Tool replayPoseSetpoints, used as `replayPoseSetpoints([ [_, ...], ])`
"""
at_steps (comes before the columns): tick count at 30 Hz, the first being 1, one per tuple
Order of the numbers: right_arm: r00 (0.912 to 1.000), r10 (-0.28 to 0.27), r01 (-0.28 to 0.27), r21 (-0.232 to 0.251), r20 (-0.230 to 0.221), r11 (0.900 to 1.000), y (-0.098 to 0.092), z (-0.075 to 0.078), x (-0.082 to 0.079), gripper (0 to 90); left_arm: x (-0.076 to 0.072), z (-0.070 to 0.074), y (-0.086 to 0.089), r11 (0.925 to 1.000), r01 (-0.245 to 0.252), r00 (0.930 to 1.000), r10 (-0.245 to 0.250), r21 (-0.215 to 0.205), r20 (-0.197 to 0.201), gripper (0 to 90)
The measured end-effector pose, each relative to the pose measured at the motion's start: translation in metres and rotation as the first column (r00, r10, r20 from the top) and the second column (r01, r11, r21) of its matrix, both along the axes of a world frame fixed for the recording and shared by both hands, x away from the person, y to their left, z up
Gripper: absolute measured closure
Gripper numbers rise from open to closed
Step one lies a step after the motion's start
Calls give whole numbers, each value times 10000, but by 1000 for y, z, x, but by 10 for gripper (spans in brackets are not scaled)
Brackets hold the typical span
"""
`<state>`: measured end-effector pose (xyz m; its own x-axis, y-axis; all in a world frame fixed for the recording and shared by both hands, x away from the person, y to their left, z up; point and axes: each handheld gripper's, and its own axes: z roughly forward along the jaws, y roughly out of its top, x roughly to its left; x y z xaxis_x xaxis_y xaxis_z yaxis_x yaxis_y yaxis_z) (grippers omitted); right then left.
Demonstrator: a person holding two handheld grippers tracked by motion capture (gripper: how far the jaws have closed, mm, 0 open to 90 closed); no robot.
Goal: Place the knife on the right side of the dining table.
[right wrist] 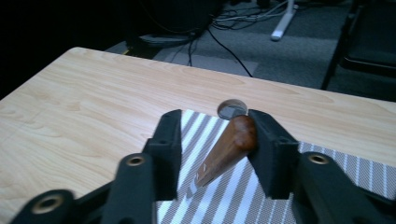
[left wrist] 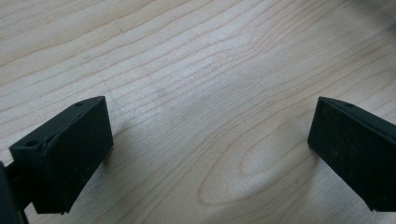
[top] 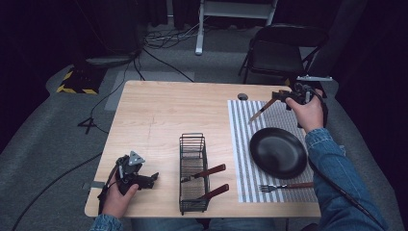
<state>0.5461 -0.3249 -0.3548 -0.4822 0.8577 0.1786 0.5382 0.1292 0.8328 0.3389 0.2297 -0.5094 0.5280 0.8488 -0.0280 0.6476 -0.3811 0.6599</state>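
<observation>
At the near left edge of the bench (top: 159,106), the left claw (top: 150,179) is being held low over bare wood, its jaws spread wide with nothing between them, as is being shown in the left gripper view. Just to its right, a black wire caddy (top: 193,172) is standing on the wood, and two wooden-handled utensils (top: 211,181) are leaning out of it toward the right. On the near part of the striped placemat (top: 240,144), a fork (top: 285,186) with a wooden handle is lying crosswise, just in front of a black plate (top: 278,152). Farther back, over the far right corner of the placemat, a wooden-handled utensil (top: 263,109) is being held by the right claw (top: 280,96). In the right gripper view its handle (right wrist: 227,150) is lying between the jaws against the right one, with a gap on the left side. Beyond the mat, a round grommet hole (top: 243,96) is set in the bench.
</observation>
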Motion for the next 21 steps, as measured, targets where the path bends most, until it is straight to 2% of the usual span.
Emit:
replayPoseSetpoints([
  [4, 9995, -281, 281, 35, -156, 9996, -5, -5, 2, 489, 0, 0, 0, 10000, 1, 10000, -1, -8, 11, 1],
  [15, 9946, -750, 745, -108, -717, 9972, -24, -11, 2, 501, 0, 0, 0, 10000, 9, 10000, -9, 0, 8, 2],
  [19, 9884, -1073, 1069, -96, -1078, 9942, -31, -15, 2, 508, 0, 0, 0, 10000, 9, 10000, -9, 0, 10, 1],
  [21, 9873, -1143, 1136, -129, -1103, 9934, -33, -16, 2, 509, 0, 0, 0, 10000, 6, 10000, -6, -2, 9, 2],
])
